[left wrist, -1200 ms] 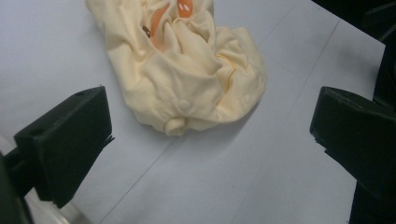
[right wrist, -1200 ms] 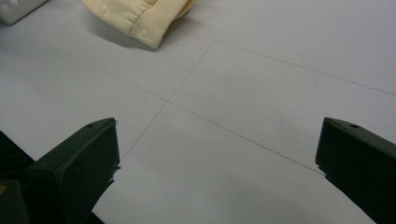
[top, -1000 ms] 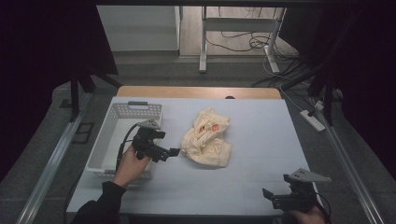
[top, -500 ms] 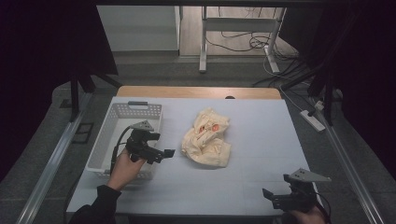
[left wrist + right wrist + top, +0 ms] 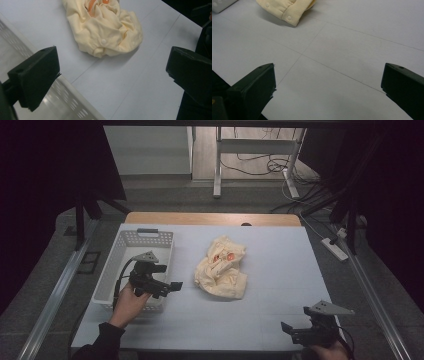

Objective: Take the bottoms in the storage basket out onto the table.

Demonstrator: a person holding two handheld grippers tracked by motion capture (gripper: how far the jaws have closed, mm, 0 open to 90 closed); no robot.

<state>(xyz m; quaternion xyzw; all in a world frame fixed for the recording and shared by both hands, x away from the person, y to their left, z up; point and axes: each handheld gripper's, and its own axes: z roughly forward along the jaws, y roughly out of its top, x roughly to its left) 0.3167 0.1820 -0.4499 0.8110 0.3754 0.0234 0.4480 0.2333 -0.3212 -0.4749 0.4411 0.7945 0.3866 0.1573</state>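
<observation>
The left gripper point(image 5: 169, 286) is holding its two black jaws wide apart, with nothing between them, and it is hovering over the right edge of the white perforated plastic basket point(image 5: 131, 241). In the left gripper view the jaws are pointing toward the crumpled pale yellow cloth garment with orange print point(image 5: 105, 30), which is lying a little beyond them. The right gripper point(image 5: 292, 333) is also keeping its jaws spread and empty, low over the near right corner of the light grey table top point(image 5: 280, 255). The garment point(image 5: 222, 267) is resting near the middle of the table, just to the right of the basket and not touching it, well apart from the right gripper.
</observation>
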